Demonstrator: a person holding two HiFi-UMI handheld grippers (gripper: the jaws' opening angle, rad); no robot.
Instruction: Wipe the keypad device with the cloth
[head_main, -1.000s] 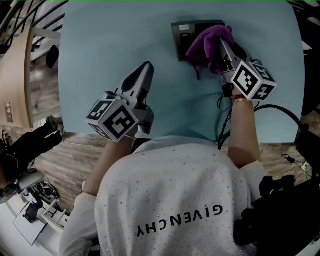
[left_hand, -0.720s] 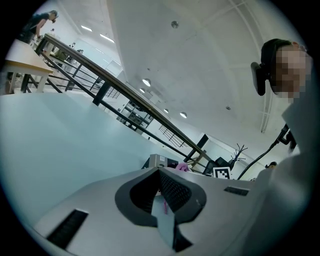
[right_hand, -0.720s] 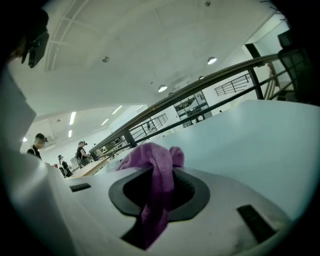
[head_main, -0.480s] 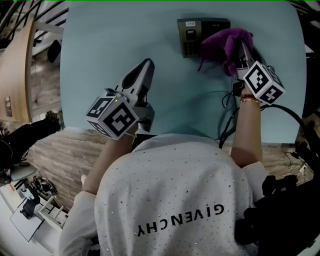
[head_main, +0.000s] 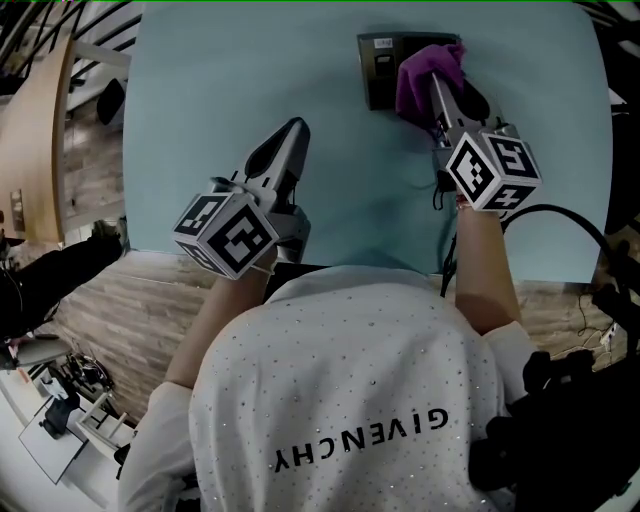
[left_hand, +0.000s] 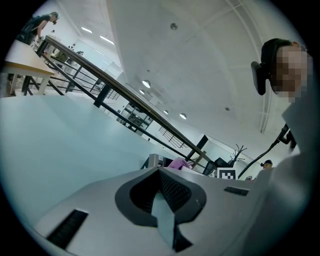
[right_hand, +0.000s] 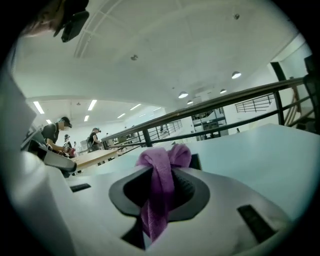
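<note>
At the table's (head_main: 230, 90) far right, the right gripper (right_hand: 161, 187) clamps the purple cloth (head_main: 425, 78) against the keypad device (head_main: 378, 68); nearer, at the left, the left gripper (head_main: 288, 140) has its jaws together, empty.

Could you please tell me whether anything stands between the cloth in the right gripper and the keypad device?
Nothing visible does. In the head view, the purple cloth, clamped in the right gripper, lies directly over the right part of the keypad device, with nothing between them. The device's left part shows uncovered on the table.
</note>
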